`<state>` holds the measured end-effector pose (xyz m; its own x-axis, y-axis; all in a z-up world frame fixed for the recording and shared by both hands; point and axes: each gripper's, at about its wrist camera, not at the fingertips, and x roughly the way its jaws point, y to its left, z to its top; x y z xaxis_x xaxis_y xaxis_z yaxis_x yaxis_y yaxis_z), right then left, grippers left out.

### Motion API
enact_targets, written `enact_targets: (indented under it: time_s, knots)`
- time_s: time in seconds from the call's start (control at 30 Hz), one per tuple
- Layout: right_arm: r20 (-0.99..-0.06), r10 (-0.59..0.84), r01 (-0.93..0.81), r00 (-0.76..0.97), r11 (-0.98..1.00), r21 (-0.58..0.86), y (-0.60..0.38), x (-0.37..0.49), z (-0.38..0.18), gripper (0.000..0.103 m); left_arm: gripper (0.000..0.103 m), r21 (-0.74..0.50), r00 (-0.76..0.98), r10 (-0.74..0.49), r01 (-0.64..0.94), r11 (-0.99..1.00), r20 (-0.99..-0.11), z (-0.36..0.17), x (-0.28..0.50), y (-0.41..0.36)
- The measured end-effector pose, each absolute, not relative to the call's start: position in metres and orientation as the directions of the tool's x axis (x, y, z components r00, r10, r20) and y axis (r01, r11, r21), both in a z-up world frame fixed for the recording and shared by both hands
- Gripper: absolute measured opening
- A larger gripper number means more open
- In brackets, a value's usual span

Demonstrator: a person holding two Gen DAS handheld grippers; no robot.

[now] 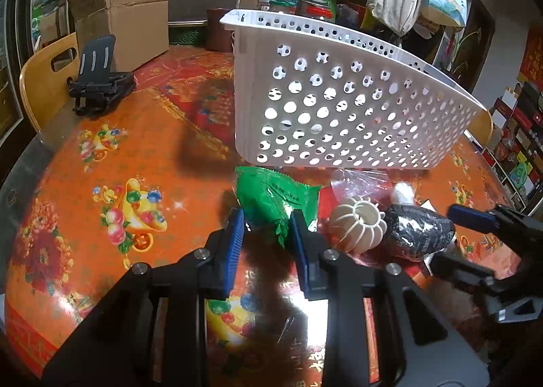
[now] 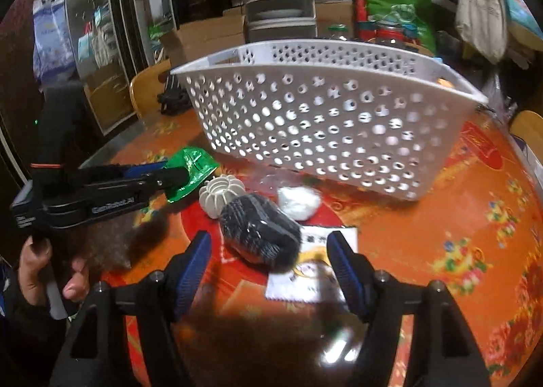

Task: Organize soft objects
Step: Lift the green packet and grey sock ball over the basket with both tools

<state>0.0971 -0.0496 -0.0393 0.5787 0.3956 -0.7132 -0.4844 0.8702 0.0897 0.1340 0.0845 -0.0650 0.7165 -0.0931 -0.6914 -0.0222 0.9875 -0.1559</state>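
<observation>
A green foil packet (image 1: 276,198) lies on the table before a white perforated basket (image 1: 339,108). My left gripper (image 1: 266,231) has its blue pads on either side of the packet's near end; the pads look close to it, contact unclear. Next to it lie a cream ribbed ball (image 1: 358,225), a black wrapped bundle (image 1: 419,232) and a white soft lump (image 1: 402,191). My right gripper (image 2: 269,256) is open, its pads flanking the black bundle (image 2: 259,229) without touching. The right wrist view also shows the basket (image 2: 322,115), packet (image 2: 191,171) and left gripper (image 2: 173,174).
A printed card (image 2: 314,268) lies under the bundle. A black phone stand (image 1: 98,76), cardboard box (image 1: 125,20) and wooden chair (image 1: 44,78) sit at the far left. Clutter, bags and shelves stand behind the table's orange patterned cloth (image 1: 101,203).
</observation>
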Motion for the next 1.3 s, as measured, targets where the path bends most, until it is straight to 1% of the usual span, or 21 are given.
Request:
enact_targets:
  time_s: [0.03, 0.07, 0.1, 0.17, 0.2, 0.27, 0.3, 0.4, 0.67, 0.87, 1.03, 1.3]
  knots:
    - [-0.721, 0.389, -0.489, 0.573, 0.869, 0.08, -0.045, 0.1, -0.041, 0.07, 0.026, -0.155, 0.716, -0.093, -0.022, 0.988, -0.692, -0.065, 0.134, 0.084]
    - [-0.727, 0.389, -0.497, 0.566, 0.864, 0.076, -0.04, 0.102, -0.043, 0.065, 0.026, -0.155, 0.716, -0.093, -0.022, 0.988, -0.692, -0.065, 0.134, 0.084]
    - [-0.731, 0.387, -0.503, 0.562, 0.861, 0.069, -0.037, 0.103, -0.045, 0.057, 0.026, -0.155, 0.716, -0.093, -0.021, 0.988, -0.692, -0.065, 0.134, 0.084]
    - [-0.743, 0.374, -0.505, 0.555, 0.861, 0.057, -0.032, 0.106, -0.05, 0.048, 0.026, -0.156, 0.717, -0.095, -0.019, 0.988, -0.691, -0.065, 0.134, 0.084]
    - [-0.743, 0.379, -0.507, 0.552, 0.86, 0.062, -0.031, 0.107, -0.05, 0.041, 0.026, -0.156, 0.717, -0.096, -0.018, 0.988, -0.69, -0.065, 0.133, 0.084]
    - [-0.732, 0.391, -0.505, 0.558, 0.86, 0.075, -0.033, 0.106, -0.049, 0.034, 0.026, -0.157, 0.72, -0.097, -0.017, 0.987, -0.687, -0.065, 0.133, 0.084]
    - [-0.729, 0.393, -0.503, 0.561, 0.861, 0.076, -0.034, 0.105, -0.048, 0.033, 0.026, -0.158, 0.722, -0.097, -0.017, 0.987, -0.685, -0.064, 0.132, 0.084]
    - [-0.708, 0.4, -0.493, 0.582, 0.866, 0.084, -0.04, 0.101, -0.041, 0.031, 0.026, -0.165, 0.735, -0.101, -0.015, 0.986, -0.67, -0.062, 0.129, 0.085]
    - [-0.643, 0.419, -0.479, 0.641, 0.873, 0.09, -0.06, 0.091, -0.014, 0.03, 0.026, -0.18, 0.759, -0.09, -0.036, 0.983, -0.644, -0.05, 0.112, 0.09]
    - [-0.593, 0.431, -0.468, 0.68, 0.878, 0.101, -0.078, 0.088, 0.014, 0.03, 0.026, -0.149, 0.801, -0.056, -0.042, 0.988, -0.597, -0.014, 0.096, 0.087]
    - [-0.545, 0.413, -0.441, 0.729, 0.893, 0.088, -0.095, 0.091, 0.047, 0.03, 0.026, -0.131, 0.825, -0.039, -0.043, 0.99, -0.564, 0.017, 0.091, 0.085]
    - [-0.512, 0.386, -0.418, 0.768, 0.907, 0.056, -0.105, 0.116, 0.088, 0.03, 0.026, -0.082, 0.858, -0.026, -0.019, 0.996, -0.513, 0.073, 0.104, 0.072]
